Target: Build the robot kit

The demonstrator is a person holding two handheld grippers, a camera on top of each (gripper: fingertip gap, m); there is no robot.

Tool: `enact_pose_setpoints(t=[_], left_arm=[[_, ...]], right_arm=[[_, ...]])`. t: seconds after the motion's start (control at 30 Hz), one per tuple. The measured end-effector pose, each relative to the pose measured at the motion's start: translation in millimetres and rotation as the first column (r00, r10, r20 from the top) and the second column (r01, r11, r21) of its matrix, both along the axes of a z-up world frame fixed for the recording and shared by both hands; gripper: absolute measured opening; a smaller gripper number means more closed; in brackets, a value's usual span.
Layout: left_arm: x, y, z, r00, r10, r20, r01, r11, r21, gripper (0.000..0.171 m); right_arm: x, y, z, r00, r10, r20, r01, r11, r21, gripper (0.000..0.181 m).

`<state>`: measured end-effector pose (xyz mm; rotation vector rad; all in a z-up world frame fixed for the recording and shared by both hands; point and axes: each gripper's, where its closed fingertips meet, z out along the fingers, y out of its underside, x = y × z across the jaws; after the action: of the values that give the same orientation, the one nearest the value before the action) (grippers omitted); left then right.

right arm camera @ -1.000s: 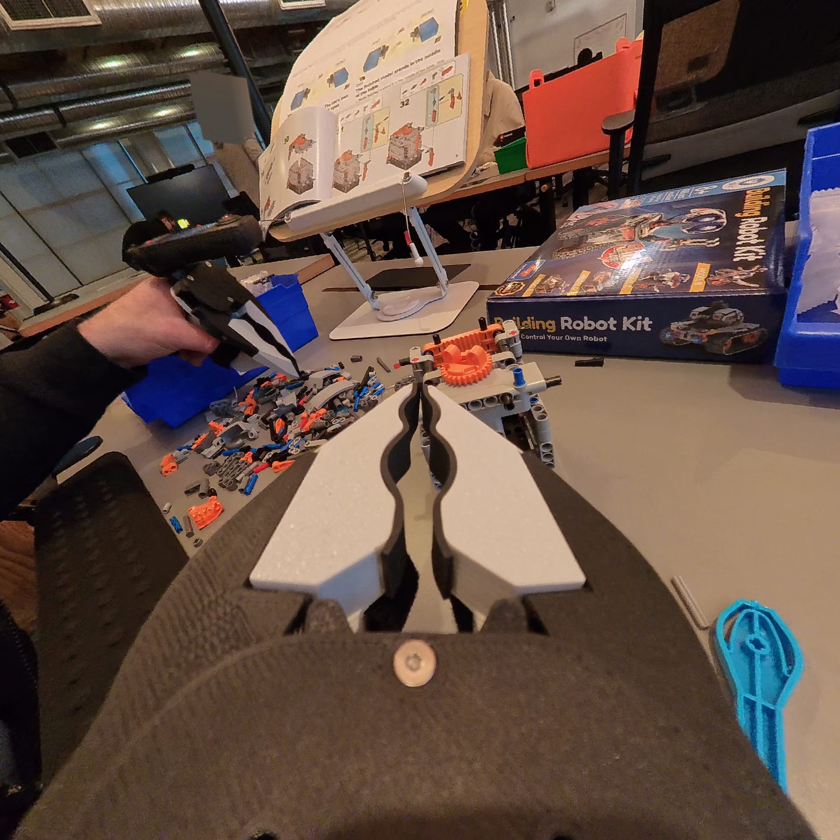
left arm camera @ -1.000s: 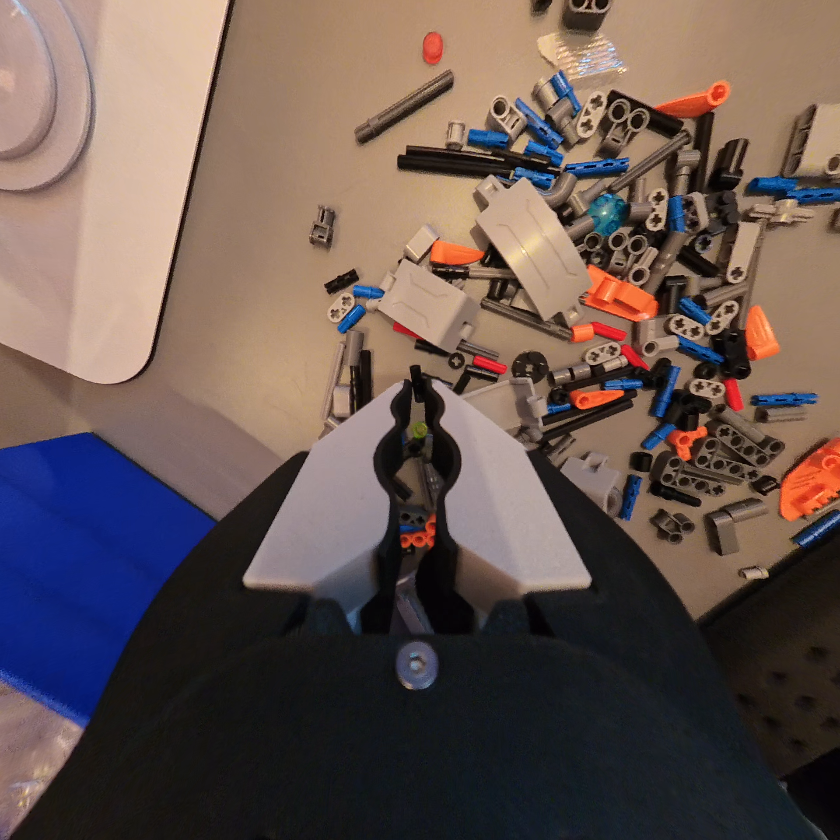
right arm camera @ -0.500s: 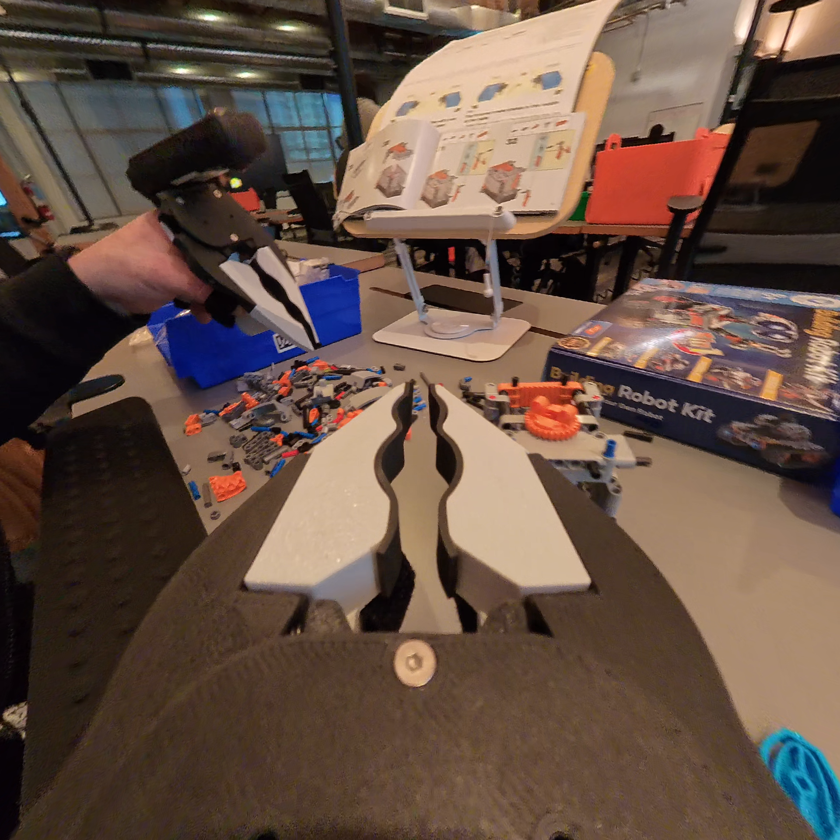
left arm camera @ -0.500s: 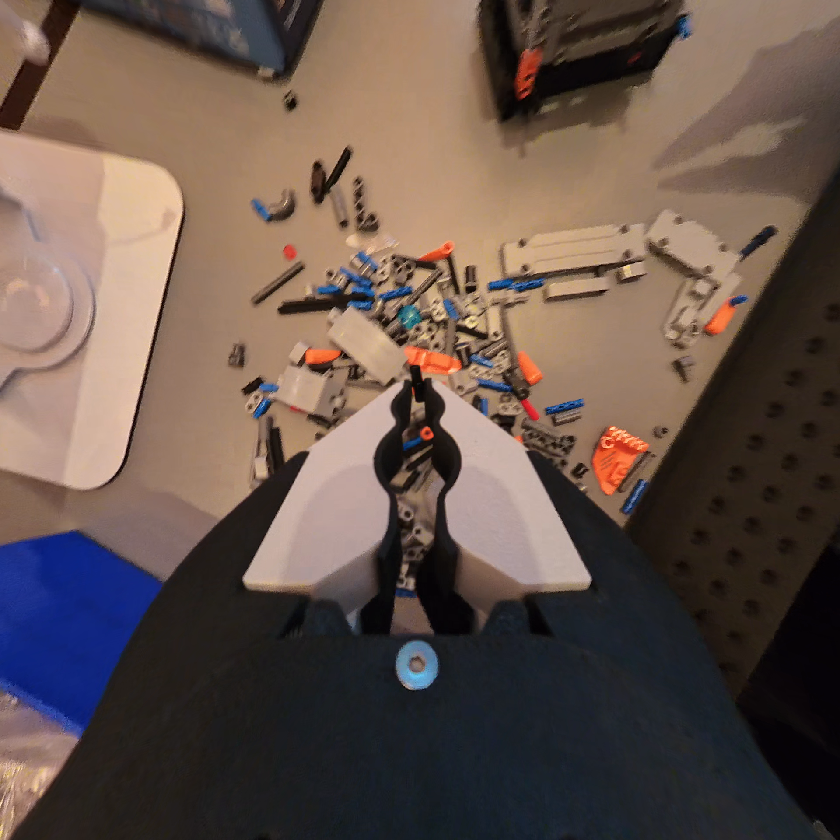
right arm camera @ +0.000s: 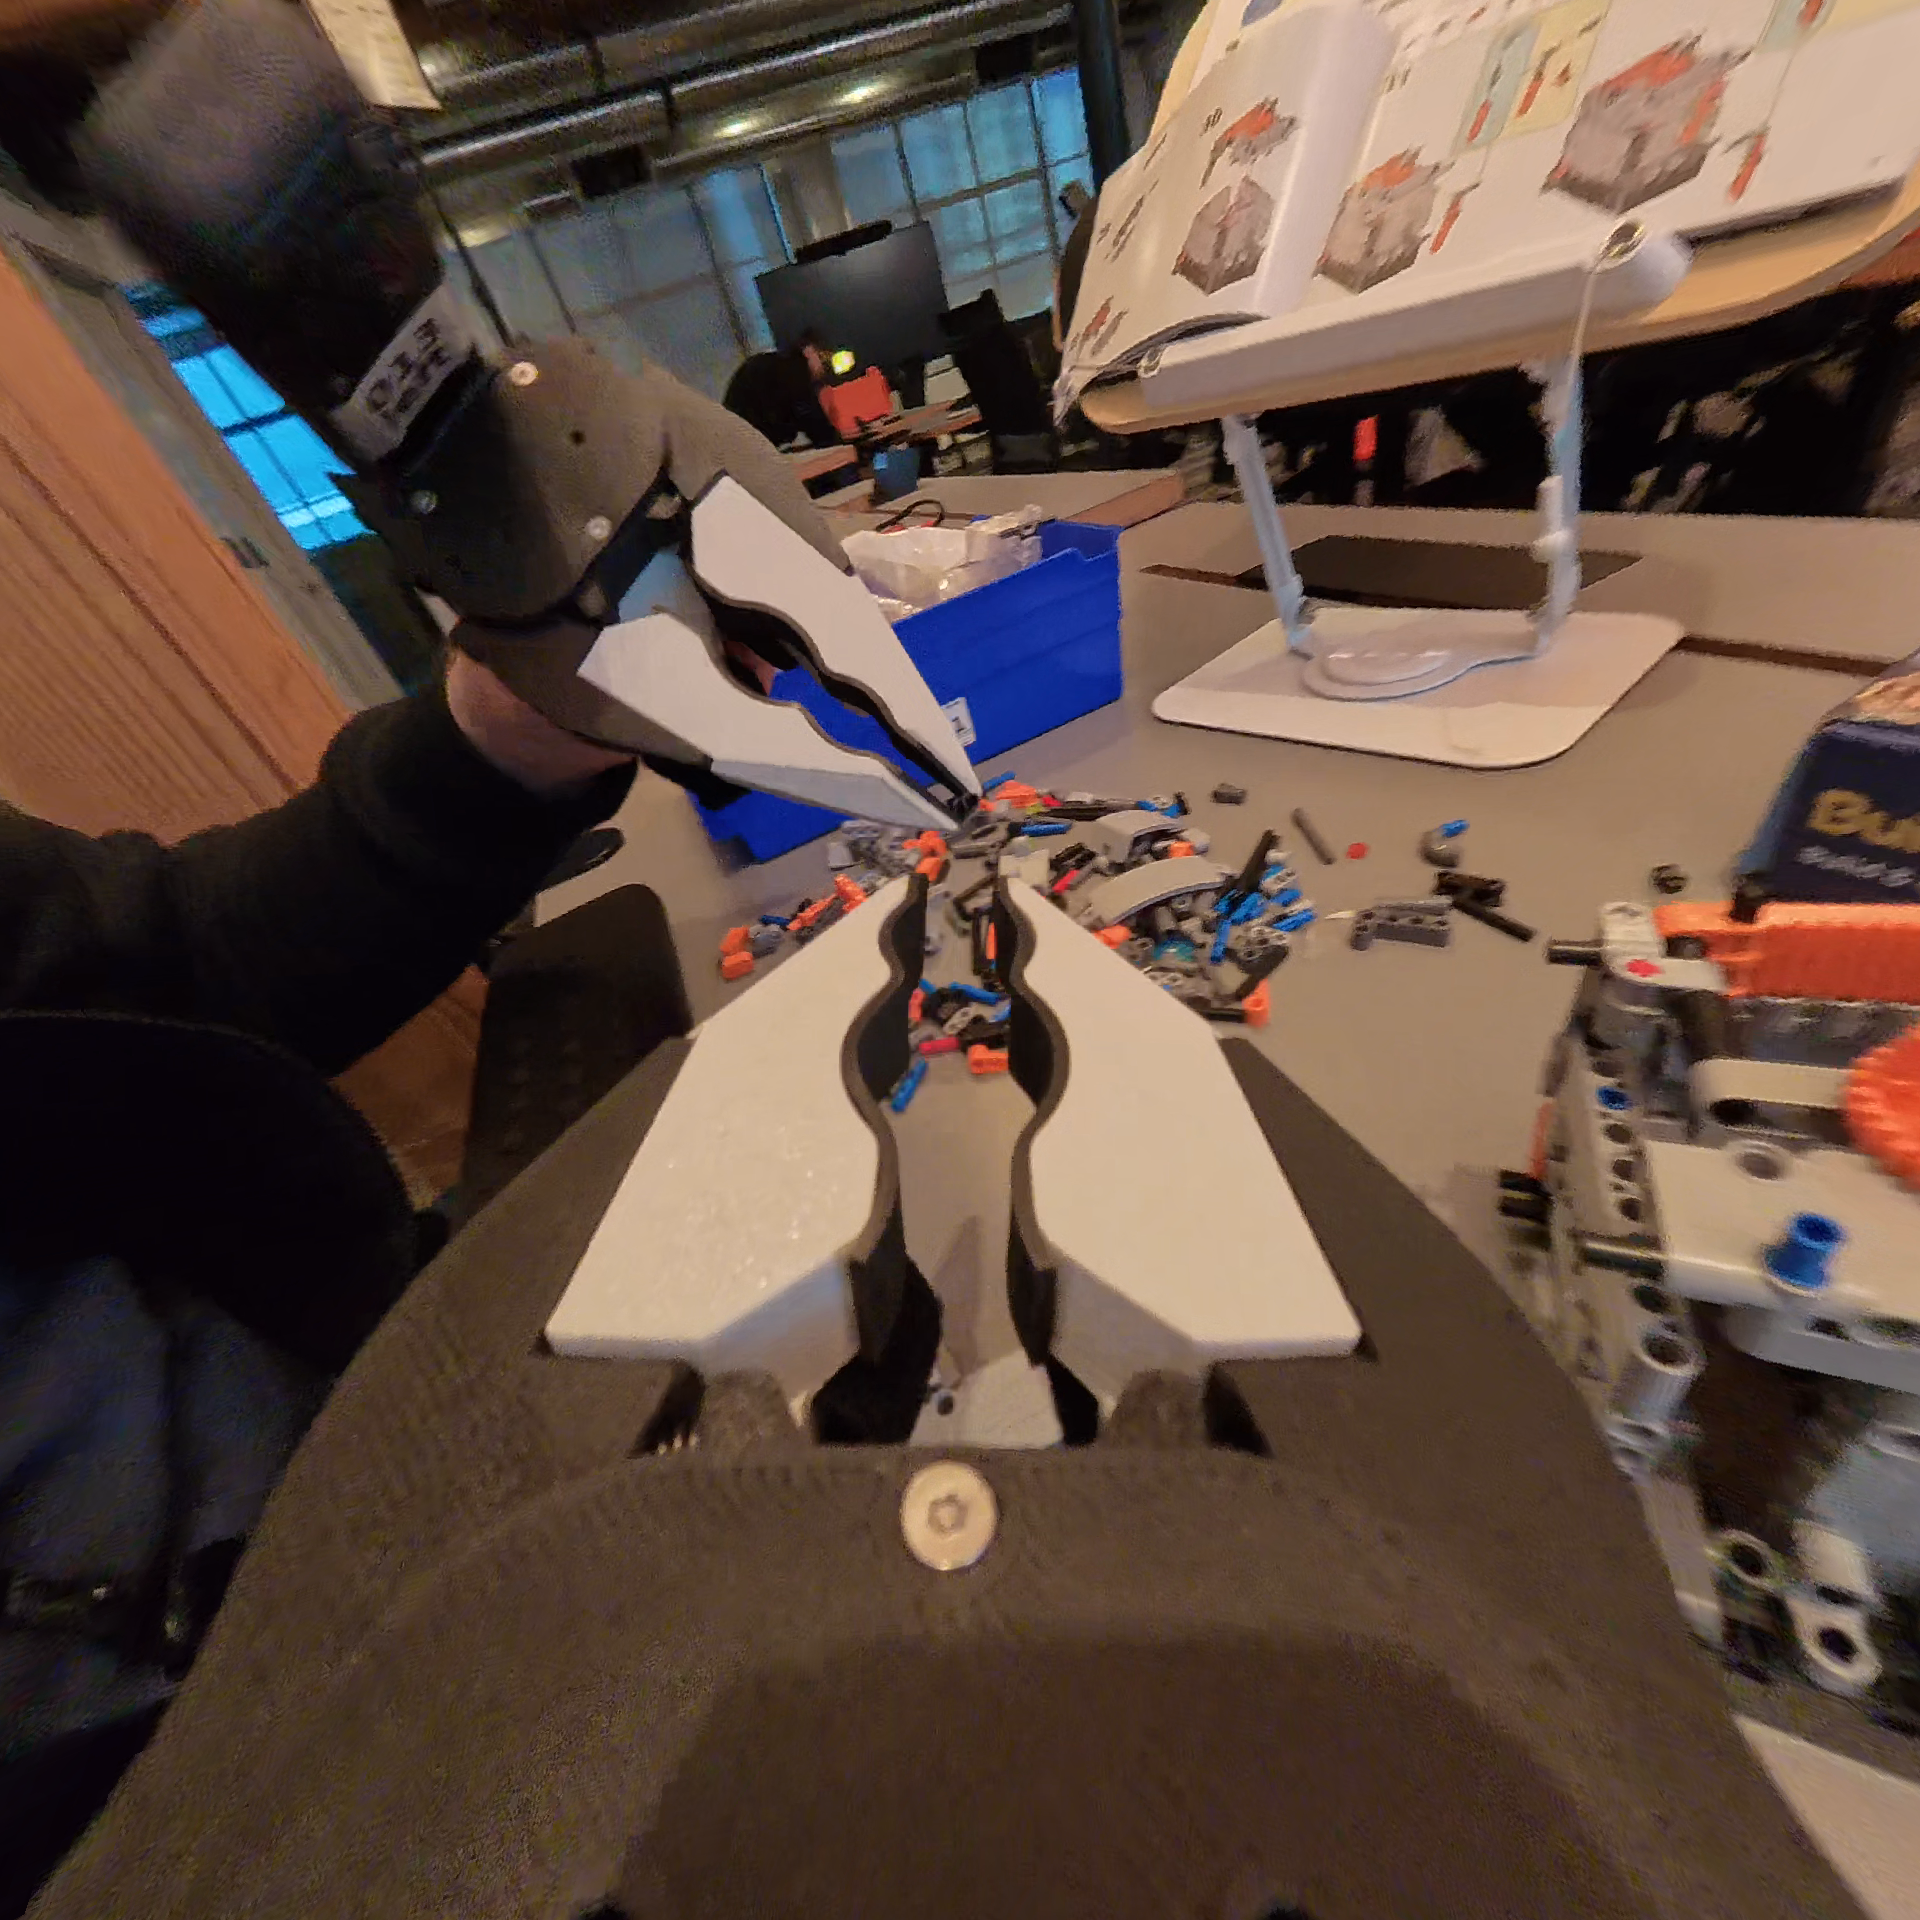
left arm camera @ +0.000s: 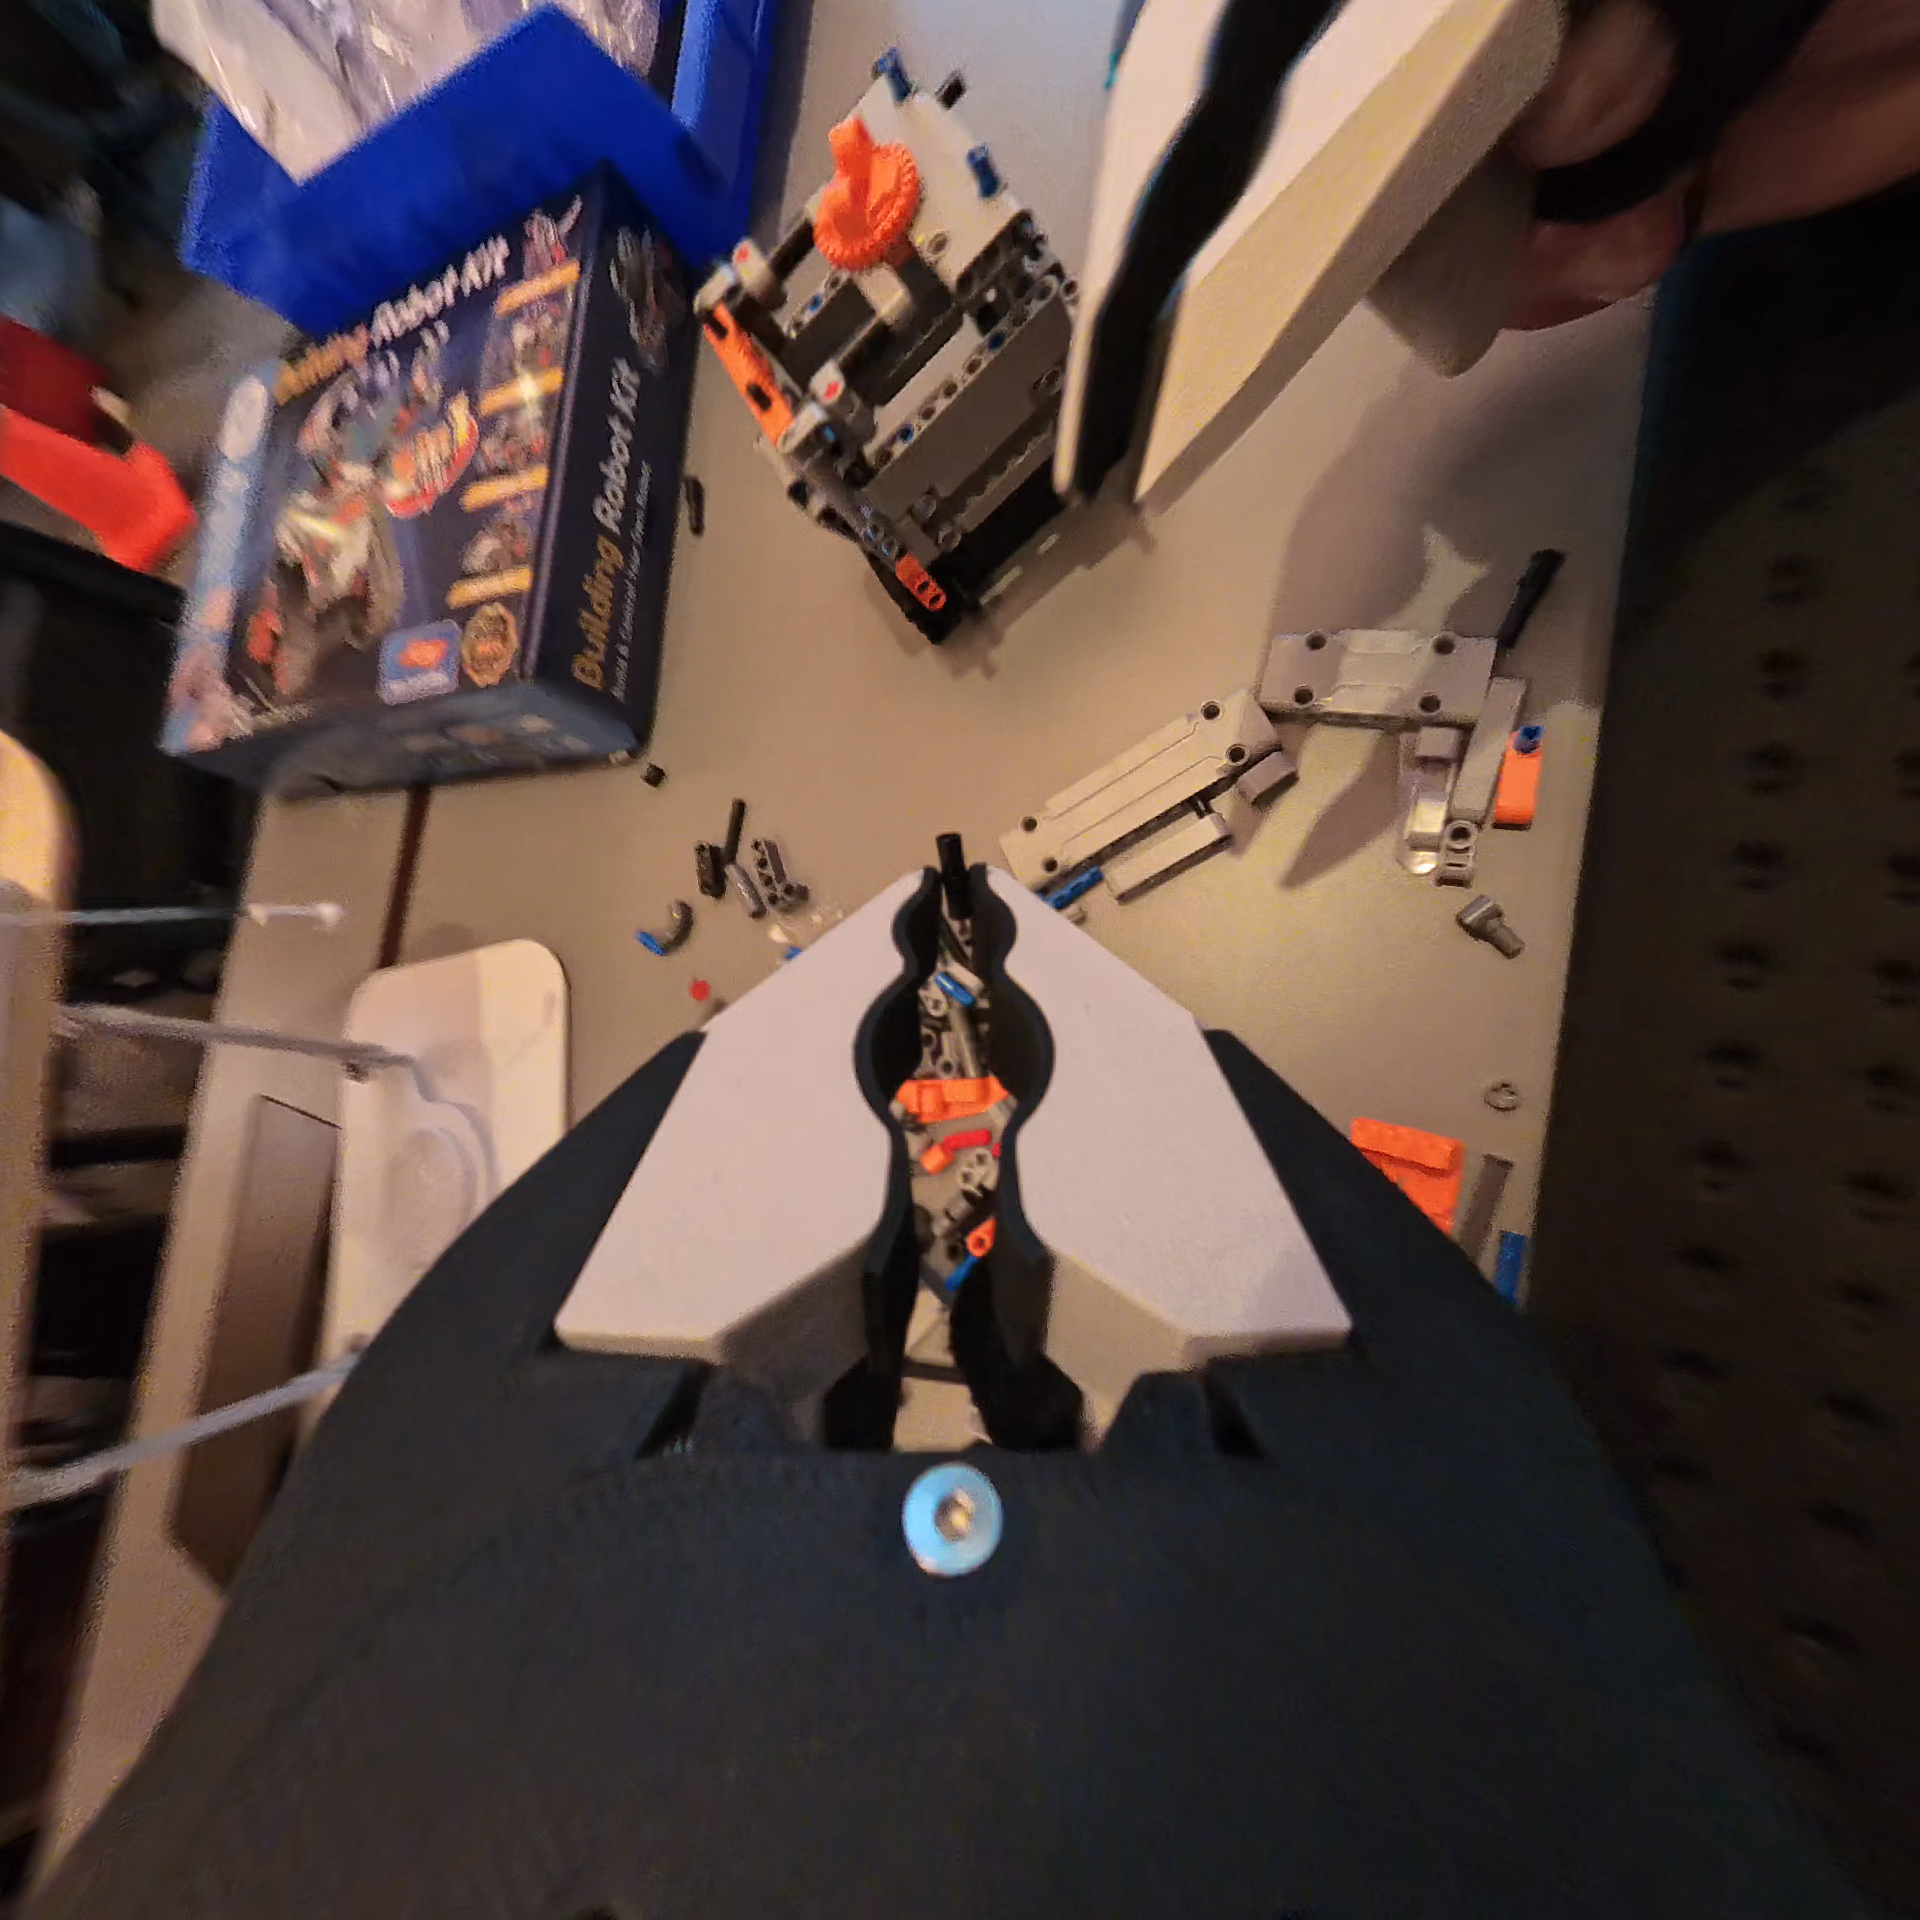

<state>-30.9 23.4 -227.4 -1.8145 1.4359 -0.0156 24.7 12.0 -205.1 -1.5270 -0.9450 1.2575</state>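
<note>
My left gripper is shut on a small black pin that sticks out past its tips. It hangs high above the grey table; in the right wrist view it is over the pile of loose parts. My right gripper is empty, its jaws a narrow gap apart, and points at that pile. In the left wrist view its tips are beside the grey block model, which has an orange gear on top. The model stands at the right of the right wrist view.
A kit box and a blue bin lie beyond the model. A white book stand holds an open booklet. Another blue bin is behind the pile. Grey panel pieces lie near a black perforated chair. About 7 centimetres separates my left fingertips from my right. My right gripper's tips are some 12 centimetres from the orange gear.
My left gripper rose from the pile with the black pin and swung toward the model. My right gripper turned left from the model toward the pile, and its jaws parted slightly.
</note>
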Motion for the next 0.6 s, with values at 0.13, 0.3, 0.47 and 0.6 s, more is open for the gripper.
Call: enact_pose_setpoints(t=[0.13, 0.3, 0.47, 0.6], left_arm=[[17, -6, 1, 0.994, -0.059, -0.089, 0.071, 0.988, 0.136, 0.002], [32, -9, 8, 0.987, -0.092, -0.130, 0.120, 0.967, 0.226, 0.003], [46, -10, 6, 0.971, -0.094, -0.218, 0.156, 0.946, 0.285, 0.003], [53, -7, 1, 0.953, -0.091, -0.289, 0.185, 0.931, 0.315, 0.003]], right_arm=[[-6, 0, -2, 1.000, 0.018, -0.004, -0.018, 0.999, -0.032, 0.012], [-8, 0, -7, 0.998, 0.055, -0.030, -0.058, 0.991, -0.119, 0.015], [-8, -1, -6, 0.996, 0.072, -0.057, -0.081, 0.984, -0.159, 0.014], [-6, 1, -12, 0.995, 0.078, -0.058, -0.088, 0.975, -0.206, 0.006]])
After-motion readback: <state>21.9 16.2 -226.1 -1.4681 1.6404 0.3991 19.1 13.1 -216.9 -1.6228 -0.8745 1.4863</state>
